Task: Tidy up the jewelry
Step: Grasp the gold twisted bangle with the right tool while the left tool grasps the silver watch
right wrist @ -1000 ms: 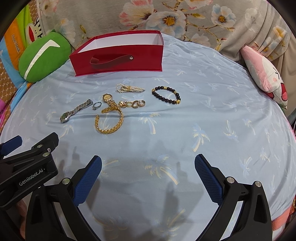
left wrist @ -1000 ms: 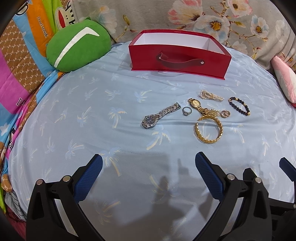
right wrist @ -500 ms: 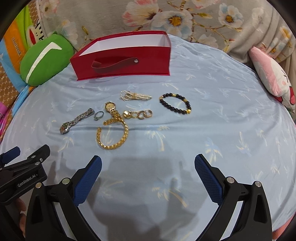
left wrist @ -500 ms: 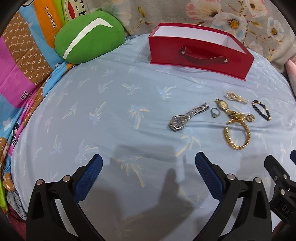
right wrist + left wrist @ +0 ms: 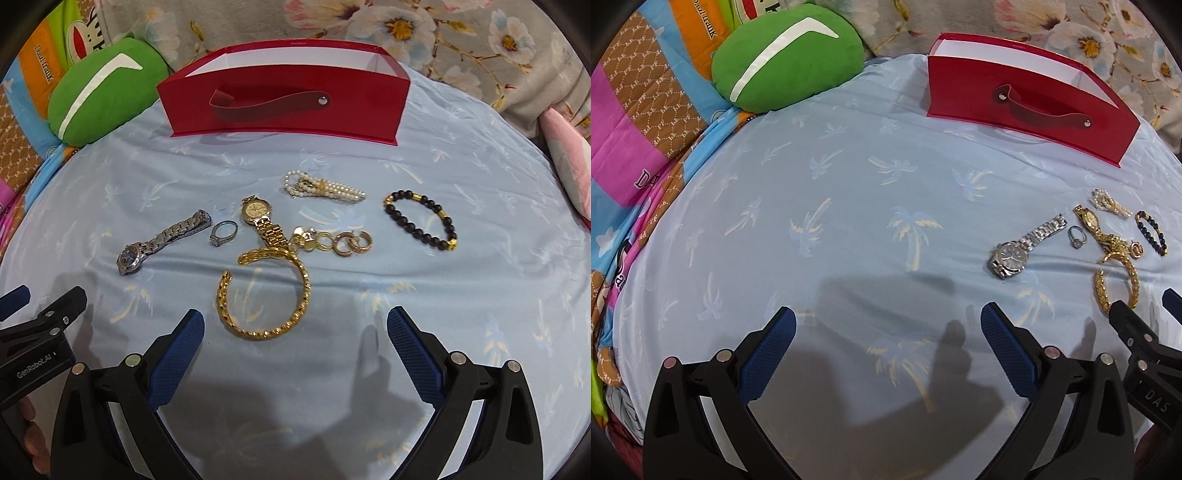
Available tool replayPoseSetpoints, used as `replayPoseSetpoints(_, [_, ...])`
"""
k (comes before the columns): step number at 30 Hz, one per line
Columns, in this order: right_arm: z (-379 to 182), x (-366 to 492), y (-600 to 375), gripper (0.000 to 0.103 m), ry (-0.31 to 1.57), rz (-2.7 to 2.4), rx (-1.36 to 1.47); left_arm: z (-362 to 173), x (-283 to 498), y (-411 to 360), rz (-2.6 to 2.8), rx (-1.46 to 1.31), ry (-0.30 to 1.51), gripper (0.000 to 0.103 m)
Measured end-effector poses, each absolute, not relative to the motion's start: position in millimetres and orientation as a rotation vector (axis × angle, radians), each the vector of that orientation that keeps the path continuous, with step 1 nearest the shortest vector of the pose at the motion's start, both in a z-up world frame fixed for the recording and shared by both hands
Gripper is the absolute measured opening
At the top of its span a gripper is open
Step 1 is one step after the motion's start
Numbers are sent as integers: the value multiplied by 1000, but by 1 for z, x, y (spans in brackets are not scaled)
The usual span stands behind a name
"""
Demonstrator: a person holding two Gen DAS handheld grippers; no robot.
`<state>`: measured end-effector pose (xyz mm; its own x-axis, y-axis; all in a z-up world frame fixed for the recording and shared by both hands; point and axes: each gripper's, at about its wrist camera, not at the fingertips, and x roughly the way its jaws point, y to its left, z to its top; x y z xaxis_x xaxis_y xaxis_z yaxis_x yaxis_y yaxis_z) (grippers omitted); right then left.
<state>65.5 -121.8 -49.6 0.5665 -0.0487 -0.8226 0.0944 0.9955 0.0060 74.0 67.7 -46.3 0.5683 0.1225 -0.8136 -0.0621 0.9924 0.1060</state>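
Two spread tongs (image 5: 295, 332) over gold bangle (image 5: 264, 291), watches, red box (image 5: 284, 99) behind

A round green cushion (image 5: 786, 59) with a white stripe lies at the far left of the pale blue palm-print bedsheet (image 5: 849, 206), against floral fabric (image 5: 424, 33). A pink pillow (image 5: 565, 147) sits at the right edge.
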Motion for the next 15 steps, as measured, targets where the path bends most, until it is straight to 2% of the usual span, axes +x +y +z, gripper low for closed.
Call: replayPoseSetpoints(15, [-45, 61, -131, 95, 963, -122, 93, -48, 82, 65, 69, 48, 977, 98])
